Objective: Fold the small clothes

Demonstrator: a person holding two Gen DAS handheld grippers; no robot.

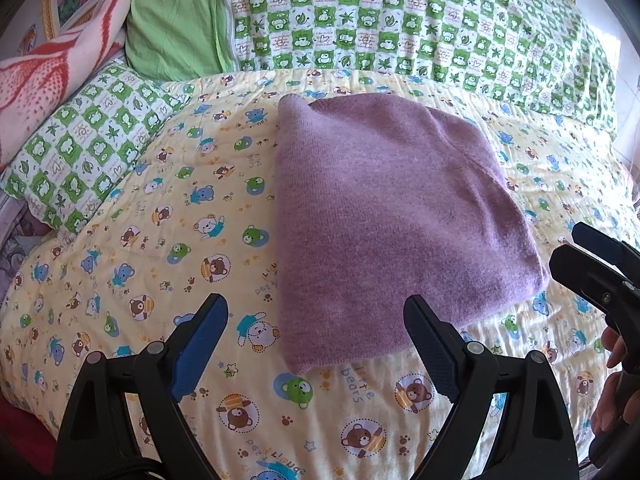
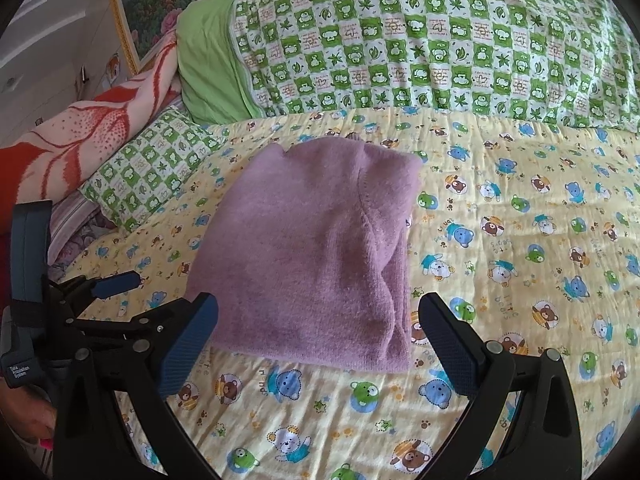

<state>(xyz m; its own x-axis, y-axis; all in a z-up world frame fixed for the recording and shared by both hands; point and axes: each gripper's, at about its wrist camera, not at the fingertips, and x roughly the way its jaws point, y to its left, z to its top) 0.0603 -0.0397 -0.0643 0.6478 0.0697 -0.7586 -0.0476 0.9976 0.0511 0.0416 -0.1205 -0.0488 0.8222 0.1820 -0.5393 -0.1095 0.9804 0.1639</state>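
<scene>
Grippers gape wide, both empty. Left gripper point(image 1: 316, 344) hovers over the near corner of the sweater point(image 1: 392, 216), touching nothing; right gripper point(image 2: 318, 340) hangs over its near edge. Sweater, purple fuzzy knit, lies folded into a rough square on the quilt point(image 1: 140, 240), a yellow padded cotton printed with bears. Behind the sweater sits a green checked pillow point(image 1: 400, 20). Only the right view shows a stitched seam curving down the knit; only the left view shows fingers point(image 1: 612, 404) near the right gripper.
</scene>
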